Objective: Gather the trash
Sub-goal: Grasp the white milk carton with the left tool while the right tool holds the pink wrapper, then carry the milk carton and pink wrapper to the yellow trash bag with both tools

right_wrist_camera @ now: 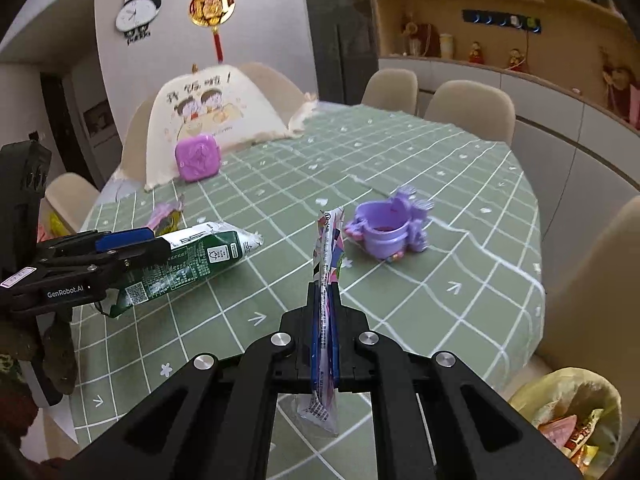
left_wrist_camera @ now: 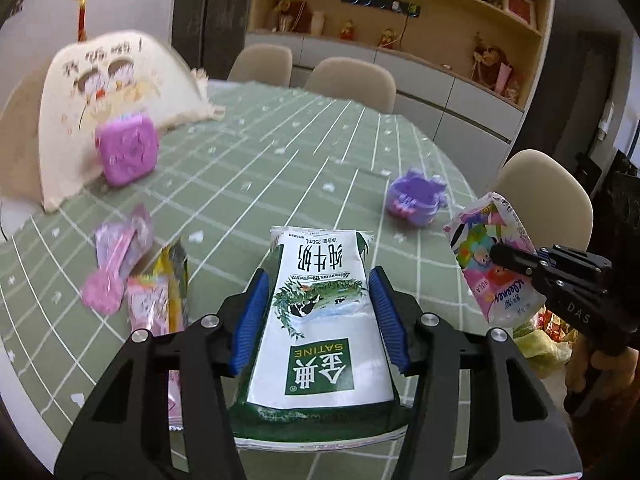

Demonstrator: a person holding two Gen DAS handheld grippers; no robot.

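Above the green table (left_wrist_camera: 280,152): left gripper (left_wrist_camera: 320,312) clamps one milk carton (left_wrist_camera: 320,320), right gripper (right_wrist_camera: 325,312) pinches one tissue pack (right_wrist_camera: 328,248); two purple toys sit behind.

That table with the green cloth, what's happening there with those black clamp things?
A person is clearing rubbish off the table with a handheld gripper in each hand. The left gripper is closed on a flattened milk carton, held above the cloth. The right gripper is shut on a tissue packet. A lined bin with wrappers inside waits beside the table. A few wrappers, a purple toy cup and a purple box are on the table.
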